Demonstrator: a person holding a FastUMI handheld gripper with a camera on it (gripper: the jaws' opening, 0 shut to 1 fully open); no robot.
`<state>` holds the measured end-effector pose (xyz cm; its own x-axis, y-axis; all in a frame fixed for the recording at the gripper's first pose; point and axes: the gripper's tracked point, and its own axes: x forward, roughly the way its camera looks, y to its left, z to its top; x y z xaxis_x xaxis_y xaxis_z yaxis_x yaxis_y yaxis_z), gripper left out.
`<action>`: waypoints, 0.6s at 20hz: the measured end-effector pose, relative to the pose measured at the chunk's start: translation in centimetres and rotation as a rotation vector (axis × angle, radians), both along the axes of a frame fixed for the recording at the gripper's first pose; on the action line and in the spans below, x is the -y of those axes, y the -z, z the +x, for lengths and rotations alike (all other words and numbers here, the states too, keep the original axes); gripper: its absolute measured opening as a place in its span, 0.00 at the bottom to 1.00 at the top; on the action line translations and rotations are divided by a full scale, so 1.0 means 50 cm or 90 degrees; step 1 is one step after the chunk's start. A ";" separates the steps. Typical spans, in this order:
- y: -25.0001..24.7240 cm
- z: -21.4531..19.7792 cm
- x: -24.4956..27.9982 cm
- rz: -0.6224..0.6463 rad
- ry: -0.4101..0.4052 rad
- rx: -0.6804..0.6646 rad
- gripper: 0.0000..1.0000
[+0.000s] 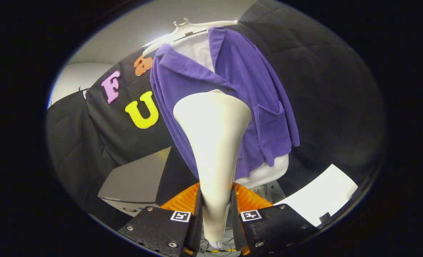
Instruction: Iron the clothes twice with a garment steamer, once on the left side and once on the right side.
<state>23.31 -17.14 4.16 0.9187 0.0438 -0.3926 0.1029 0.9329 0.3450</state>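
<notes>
Hand-held gripper [215,214] first: we have both fingers clamped on the narrow handle of the garment steamer [213,142], one on each side, and the cream body flares upward from between them to its wide head. That grip looks firm and centred, which is what we want before any pass.

We take the steamer as our landmark and go left to right. Left of it, low down, sits a grey box-like unit [136,182], well apart from the work. Directly behind the steamer head hangs the purple jacket [233,89], open over a white shirt [197,50], both carried on a white hanger [186,30] above the head. We cannot tell whether the head touches the cloth or stands just off it. Right of the steamer we see the jacket's pocket panel, and below it the white form [272,171] the clothes sit on. Further right and lower lies a white sheet [322,196].

Our judgement: the head sits near the jacket's middle, so a side pass is still to be lined up. To do it well, we would keep the head flat to the fabric, shift onto one front panel, and draw a slow, straight stroke along its length without snagging the lapel or pocket, then match it on the other panel.
</notes>
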 end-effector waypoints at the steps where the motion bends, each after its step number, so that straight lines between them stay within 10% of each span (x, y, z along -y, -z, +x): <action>1: -0.031 0.004 0.003 -0.006 -0.001 0.014 0.36; 12: -0.304 0.067 0.092 0.001 0.073 0.218 0.36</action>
<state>26.68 -21.75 19.38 0.9959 -0.0663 -0.0615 0.0847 0.9216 0.3787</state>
